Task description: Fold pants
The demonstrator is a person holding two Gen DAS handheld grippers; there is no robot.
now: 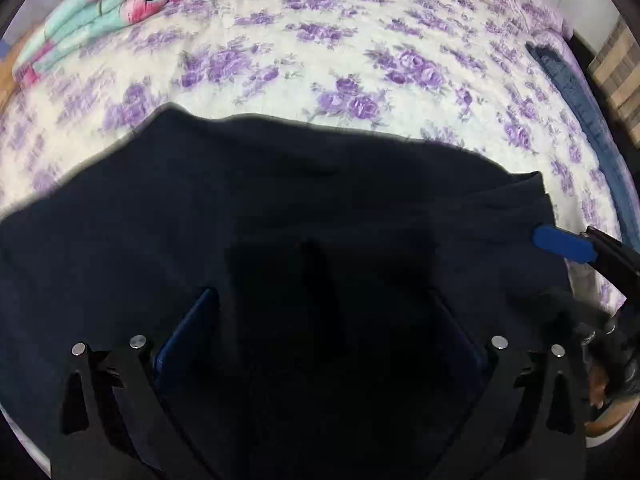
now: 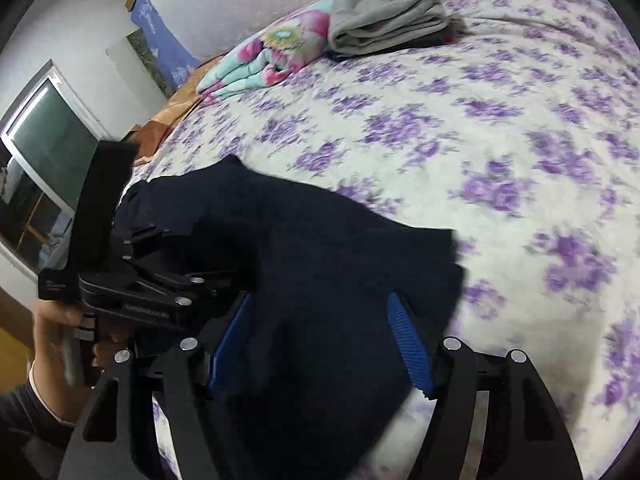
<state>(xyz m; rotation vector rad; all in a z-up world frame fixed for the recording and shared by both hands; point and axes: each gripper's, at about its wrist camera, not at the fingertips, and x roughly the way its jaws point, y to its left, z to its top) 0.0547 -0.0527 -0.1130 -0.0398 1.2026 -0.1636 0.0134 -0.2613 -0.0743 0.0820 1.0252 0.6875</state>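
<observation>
Dark navy pants (image 1: 280, 208) lie folded on the floral bedspread and fill the lower half of the left wrist view. My left gripper (image 1: 324, 304) is over them, its blue fingers (image 1: 192, 320) wide apart with cloth between them. In the right wrist view the pants (image 2: 320, 248) bunch up between my right gripper's (image 2: 320, 320) spread blue fingers (image 2: 408, 340). The right gripper's blue fingertip (image 1: 564, 242) touches the pants' right edge in the left wrist view. The left gripper body (image 2: 132, 280) and a hand holding it sit at the pants' left side.
The white bedspread with purple flowers (image 1: 360, 60) stretches beyond the pants. A folded floral blanket (image 2: 272, 56) and a folded grey garment (image 2: 384, 20) lie at the far end. A blue garment (image 1: 572, 80) lies along the bed's right edge. A window (image 2: 52, 140) is at left.
</observation>
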